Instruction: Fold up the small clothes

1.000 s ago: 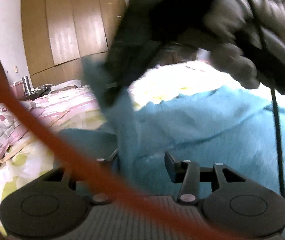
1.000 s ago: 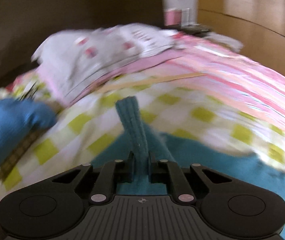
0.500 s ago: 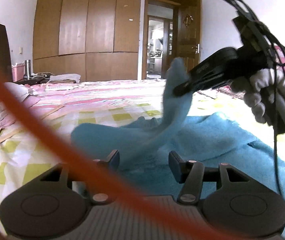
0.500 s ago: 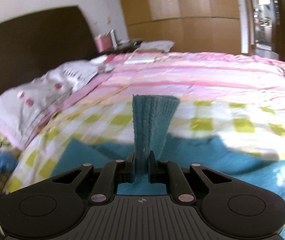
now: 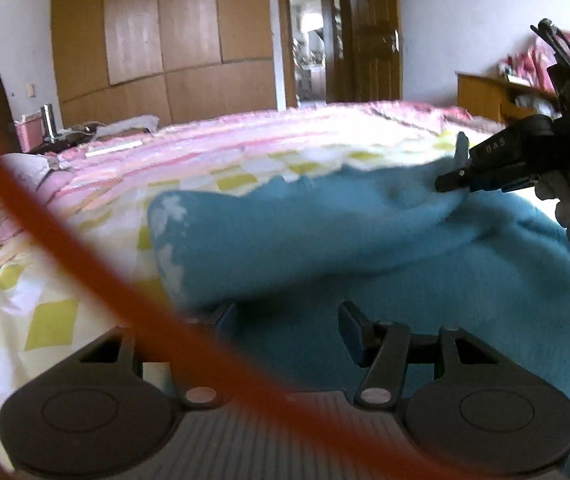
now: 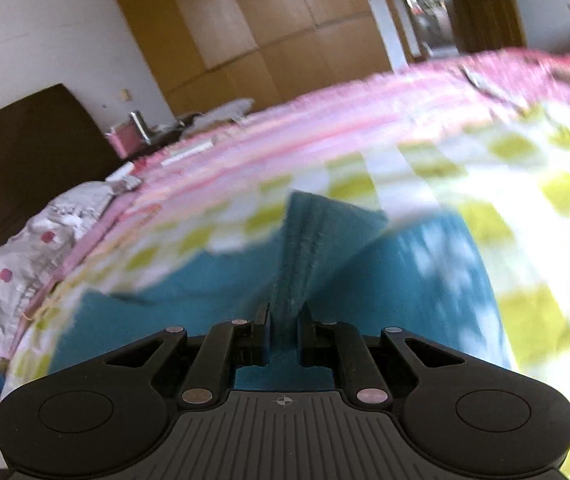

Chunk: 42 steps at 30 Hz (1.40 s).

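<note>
one teal garment fold between the right hand-held gripper fingers

Pretty clearly somebody's bedroom at home. There's a big bed with a pink-striped, yellow-checked quilt, a dark headboard, and a rumpled pillow by it. A wall of wooden wardrobe doors runs behind, with an open door beside it showing another room. A cluttered nightstand sits at the far side.
</note>
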Motion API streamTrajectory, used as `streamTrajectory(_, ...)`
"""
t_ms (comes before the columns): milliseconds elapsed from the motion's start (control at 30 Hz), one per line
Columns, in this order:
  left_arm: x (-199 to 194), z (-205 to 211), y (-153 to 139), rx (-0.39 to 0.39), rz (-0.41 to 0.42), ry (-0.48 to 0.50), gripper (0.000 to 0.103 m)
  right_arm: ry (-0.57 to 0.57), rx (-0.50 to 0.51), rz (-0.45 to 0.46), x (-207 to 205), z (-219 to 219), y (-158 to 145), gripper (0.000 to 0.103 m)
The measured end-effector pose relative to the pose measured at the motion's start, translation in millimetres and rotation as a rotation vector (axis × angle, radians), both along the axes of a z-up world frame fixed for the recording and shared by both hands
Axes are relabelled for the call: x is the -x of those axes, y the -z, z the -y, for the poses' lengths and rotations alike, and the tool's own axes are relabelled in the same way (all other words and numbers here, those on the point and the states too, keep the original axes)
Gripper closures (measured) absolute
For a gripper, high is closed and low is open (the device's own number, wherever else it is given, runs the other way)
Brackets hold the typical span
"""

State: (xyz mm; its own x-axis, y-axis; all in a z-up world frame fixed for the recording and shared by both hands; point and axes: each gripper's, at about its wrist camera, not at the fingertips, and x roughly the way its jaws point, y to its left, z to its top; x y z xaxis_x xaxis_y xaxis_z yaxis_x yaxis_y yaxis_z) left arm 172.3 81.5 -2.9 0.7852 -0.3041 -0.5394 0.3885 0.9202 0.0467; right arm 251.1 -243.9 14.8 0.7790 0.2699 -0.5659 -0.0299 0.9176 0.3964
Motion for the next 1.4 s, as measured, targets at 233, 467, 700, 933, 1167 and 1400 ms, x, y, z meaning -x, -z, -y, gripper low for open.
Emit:
streamTrajectory(233, 15.1, 2.5, -6.6, -0.019, -0.01, 0.014, 0.042, 0.025, -0.183, -0.019, 5.4, 26.6, 14.3, 0.074)
streamTrajectory(467, 6.2, 7.7, -27.9, -0.006, 0.043, -0.017, 0.042, 0.092, -0.161, -0.02, 2.4, 36.7, 10.6, 0.09)
streamTrajectory(700, -22.4, 10.3, -23.3, 0.015, 0.049, -0.126, 0.042, 0.087, -0.082, 0.016, 1.3, 33.0, 7.5, 0.091)
streamTrajectory(933, -34.0, 20.5, -8.0, -0.104, 0.002, -0.133, 0.042, 0.074, -0.045, 0.01, 6.3, 30.7, 12.0, 0.083)
streamTrajectory(1167, -25.6, 19.1, -22.7, -0.07, 0.027, -0.12, 0.042, 0.166, 0.05, 0.092, 36.5, 40.6, -12.8, 0.077)
streamTrajectory(1400, -37.5, 31.6, -16.8, -0.092, -0.004, -0.12, 0.042, 0.049, 0.132, 0.179, 33.8, 19.5, -30.6, 0.077)
